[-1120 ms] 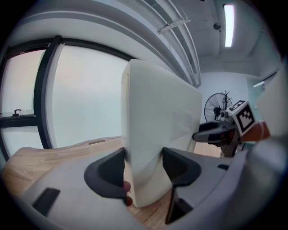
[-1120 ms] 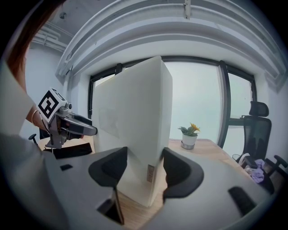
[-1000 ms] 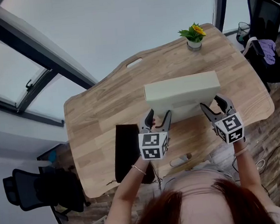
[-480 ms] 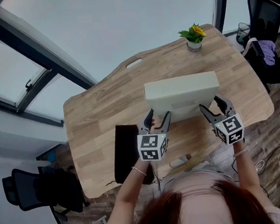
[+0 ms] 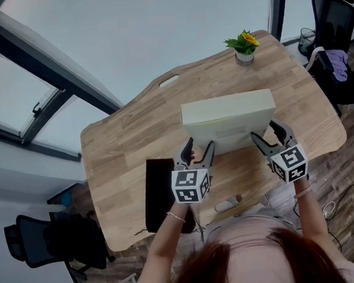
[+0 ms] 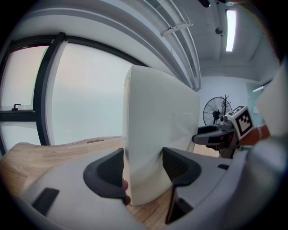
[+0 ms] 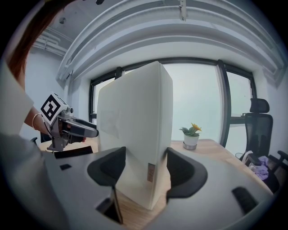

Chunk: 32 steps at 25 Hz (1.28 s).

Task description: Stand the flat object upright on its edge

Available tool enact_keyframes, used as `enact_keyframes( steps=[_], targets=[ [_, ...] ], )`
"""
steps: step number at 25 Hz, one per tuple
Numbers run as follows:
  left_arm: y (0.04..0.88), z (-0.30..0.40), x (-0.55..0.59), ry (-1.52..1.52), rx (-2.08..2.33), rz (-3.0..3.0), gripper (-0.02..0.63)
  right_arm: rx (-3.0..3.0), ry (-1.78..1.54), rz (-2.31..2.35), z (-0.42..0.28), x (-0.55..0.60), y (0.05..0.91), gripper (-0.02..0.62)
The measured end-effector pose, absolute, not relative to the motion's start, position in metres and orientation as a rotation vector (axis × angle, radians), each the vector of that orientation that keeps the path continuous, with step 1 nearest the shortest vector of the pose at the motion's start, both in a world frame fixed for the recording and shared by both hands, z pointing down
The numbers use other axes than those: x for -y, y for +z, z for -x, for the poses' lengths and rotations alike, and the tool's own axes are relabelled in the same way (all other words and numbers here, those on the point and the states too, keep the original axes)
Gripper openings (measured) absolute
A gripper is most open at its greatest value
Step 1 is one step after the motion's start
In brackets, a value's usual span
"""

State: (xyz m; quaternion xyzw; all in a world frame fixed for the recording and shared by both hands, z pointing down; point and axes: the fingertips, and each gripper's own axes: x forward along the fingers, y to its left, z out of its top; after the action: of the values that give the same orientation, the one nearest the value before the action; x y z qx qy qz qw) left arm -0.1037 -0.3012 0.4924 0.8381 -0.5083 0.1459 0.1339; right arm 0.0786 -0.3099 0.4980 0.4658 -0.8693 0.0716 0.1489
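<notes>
The cream-white, thick rectangular block stands on its long edge near the middle of the light wooden table, broad faces upright, and it appears to rest on the wood. The left gripper is clamped on the block's near-left corner; its dark pads press in from both sides and the soft-looking material narrows between them. The right gripper straddles the near-right corner, its jaws have just been opening, and the block sits between pads that lie close against its faces without visibly squeezing.

The risk I see is a topple. With one end loosened, the pinch at the other end could twist the block or let it spring as it is freed. A pad dragging along a face on withdrawal could pull the tall, narrow-footed block over, toward the person or away. The small white pot with a yellow flower stands well apart at the far edge, probably out of reach of a fall.
</notes>
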Motion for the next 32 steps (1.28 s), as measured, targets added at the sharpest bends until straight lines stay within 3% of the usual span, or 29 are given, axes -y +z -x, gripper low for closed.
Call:
enact_keyframes(
  steps=[17, 32],
  targets=[
    [0.488, 0.104, 0.292, 0.417, 1.500, -2.402, 0.265, 2.504, 0.204, -1.386, -0.092, 0.302, 0.490, 0.273],
    [0.486, 0.108, 0.282, 0.407, 1.510, -2.363, 0.265, 2.500, 0.209, -1.443, -0.100, 0.293, 0.482, 0.235]
  ],
)
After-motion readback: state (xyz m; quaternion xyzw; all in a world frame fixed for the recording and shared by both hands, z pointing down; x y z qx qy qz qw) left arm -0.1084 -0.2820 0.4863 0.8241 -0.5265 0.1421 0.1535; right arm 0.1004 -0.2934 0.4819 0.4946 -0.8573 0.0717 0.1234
